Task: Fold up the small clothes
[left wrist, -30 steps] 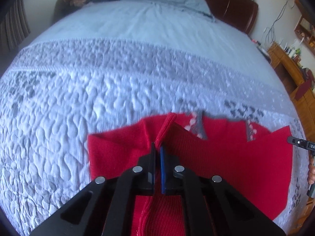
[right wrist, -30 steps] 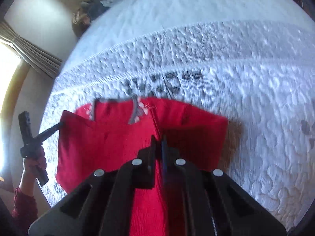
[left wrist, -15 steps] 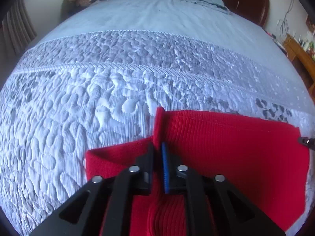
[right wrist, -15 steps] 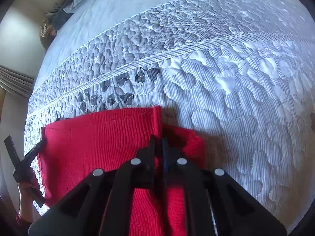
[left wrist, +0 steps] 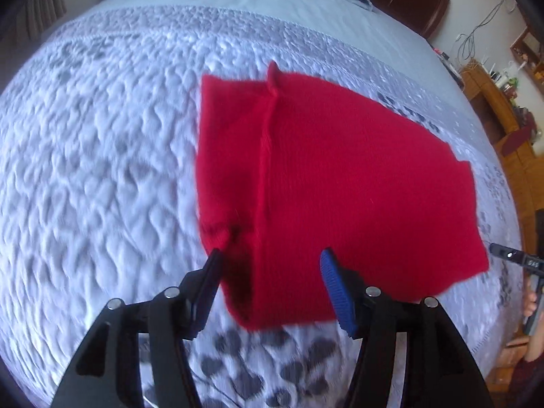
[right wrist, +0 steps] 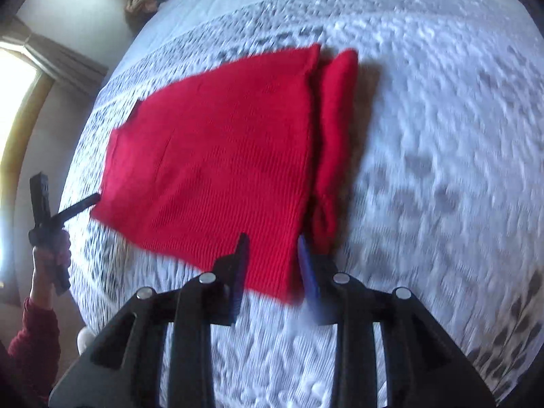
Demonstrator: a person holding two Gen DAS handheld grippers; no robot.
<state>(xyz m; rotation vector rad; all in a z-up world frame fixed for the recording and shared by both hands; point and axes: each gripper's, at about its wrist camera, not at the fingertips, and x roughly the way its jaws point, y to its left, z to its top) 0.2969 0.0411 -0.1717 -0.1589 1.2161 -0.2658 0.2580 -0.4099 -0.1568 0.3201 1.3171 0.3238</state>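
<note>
Where quilted bedspread (left wrist: 102,170) puckers, ribbed red knit (left wrist: 340,176) lies rectangular.

The knitted garment (left wrist: 340,176) is solid bright red with a fine ribbed texture. The bedspread (left wrist: 102,170) under it is pale blue-white, quilted in a pebbled pattern, with dark grey heart shapes along its near edge and a grey band across it farther back. The left gripper (left wrist: 270,280) is black with 1 blue ridged pad (left wrist: 335,289). The sleeve (right wrist: 30,336) is dark red. The headboard (left wrist: 408,3) is dark brown.
</note>
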